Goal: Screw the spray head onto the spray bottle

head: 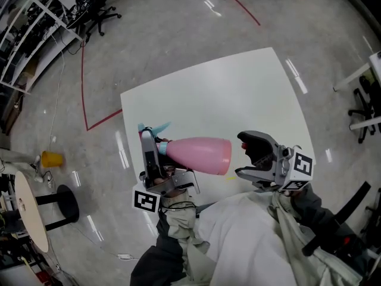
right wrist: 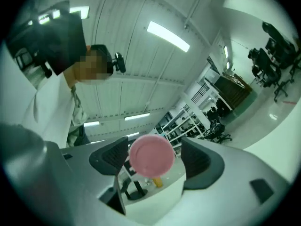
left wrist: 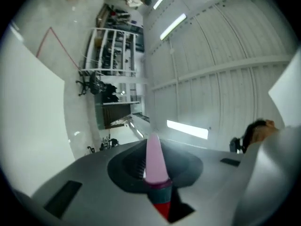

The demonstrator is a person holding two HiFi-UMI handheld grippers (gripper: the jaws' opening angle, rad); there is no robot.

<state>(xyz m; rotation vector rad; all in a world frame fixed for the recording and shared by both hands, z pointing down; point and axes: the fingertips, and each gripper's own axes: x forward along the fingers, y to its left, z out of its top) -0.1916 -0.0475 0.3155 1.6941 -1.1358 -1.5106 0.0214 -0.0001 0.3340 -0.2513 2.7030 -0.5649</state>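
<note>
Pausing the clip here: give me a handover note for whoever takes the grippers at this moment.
Left gripper: shut on the spray bottle at its neck end, held on its side over the table.
Right gripper: open, facing the bottle's base, not touching it.
Done: spray head sits on the neck; tightness cannot be told.
To do: probably grip the body with the right gripper and twist until snug.

Pink bottle (head: pixel 199 155), teal spray head (head: pixel 162 148)
</note>
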